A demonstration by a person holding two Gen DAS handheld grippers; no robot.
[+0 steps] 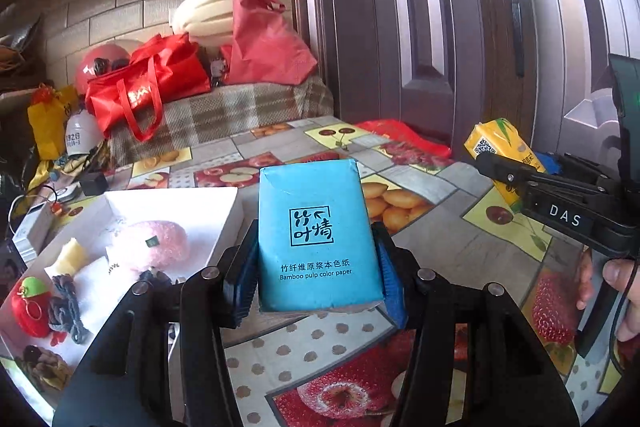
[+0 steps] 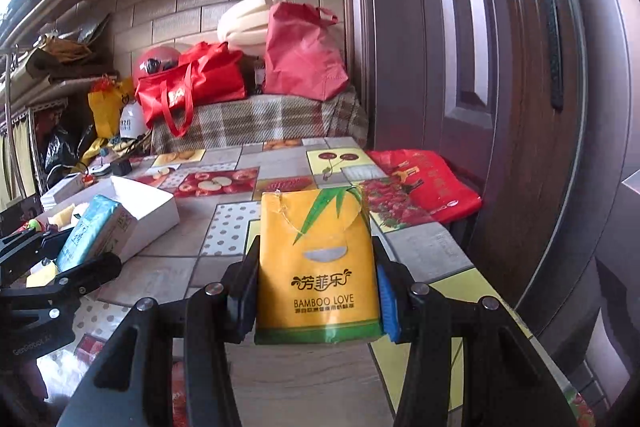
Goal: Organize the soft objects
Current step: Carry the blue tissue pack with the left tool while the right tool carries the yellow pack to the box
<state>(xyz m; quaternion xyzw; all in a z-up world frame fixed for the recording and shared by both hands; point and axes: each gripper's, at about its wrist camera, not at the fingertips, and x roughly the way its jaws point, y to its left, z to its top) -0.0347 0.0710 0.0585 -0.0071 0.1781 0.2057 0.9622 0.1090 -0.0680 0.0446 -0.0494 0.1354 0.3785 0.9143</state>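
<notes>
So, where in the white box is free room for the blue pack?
The white box is bare at its far right corner, beyond the pink plush. Its near left is crowded: strawberry toy, grey rope, yellow piece.

Open fruit-print tablecloth (image 2: 168,279) ahead, white box (image 1: 224,215) crowding left, door (image 1: 400,27) walling right, red bag (image 2: 432,187) at far edge.

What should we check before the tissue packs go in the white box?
1. Left gripper shut on the blue tissue pack: ok.
2. Right gripper shut on the yellow tissue pack: ok.
3. White box open on top: ok.
4. Free space in the box beside the pink plush: ok, its far corner looks bare.
5. Room for both packs: cannot tell.
6. Grippers apart from each other: ok.
</notes>
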